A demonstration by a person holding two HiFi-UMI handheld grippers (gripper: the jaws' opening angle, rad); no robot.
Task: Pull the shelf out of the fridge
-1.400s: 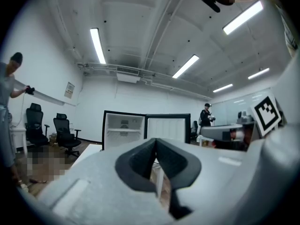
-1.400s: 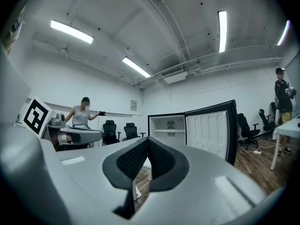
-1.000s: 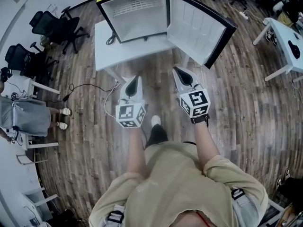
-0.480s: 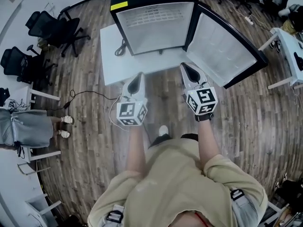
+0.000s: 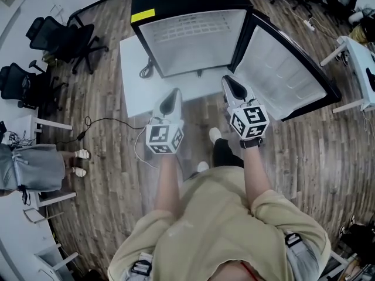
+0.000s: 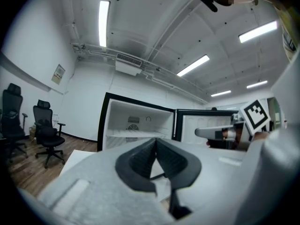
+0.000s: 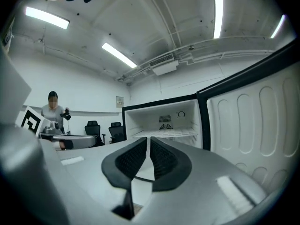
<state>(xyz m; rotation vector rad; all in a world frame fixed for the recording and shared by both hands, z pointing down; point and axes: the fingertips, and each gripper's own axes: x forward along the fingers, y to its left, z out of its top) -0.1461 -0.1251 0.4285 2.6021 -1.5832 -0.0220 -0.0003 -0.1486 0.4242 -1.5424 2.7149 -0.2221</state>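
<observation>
Person has stepped in closer over the last sec. The fridge point(image 5: 193, 34) now fills more of the head view, and both grippers are up at the front edge of the white table point(image 5: 137, 81) it sits on; before, they were well short of it. The door point(image 5: 287, 69) stands wide open to the right, so the inside is free to reach.

The shelf point(image 7: 164, 134), a white wire rack, sits in its slot across the fridge, approx mid-height, not pulled out at all.

Left gripper point(image 5: 174, 91): jaws together, nothing btwn them. Right gripper point(image 5: 225, 79): jaws were shut and are now opening, only a thin slit so far, nothing btwn them. It points into the fridge w/ the shelf straight ahead. Neither gripper touches the fridge or shelf.

Judgement: the approach is nearly done, and the right gripper looks like the one getting ready for the shelf's front edge. It'd need to open wider & reach in past the table edge first. The pull itself hasn't started.
</observation>
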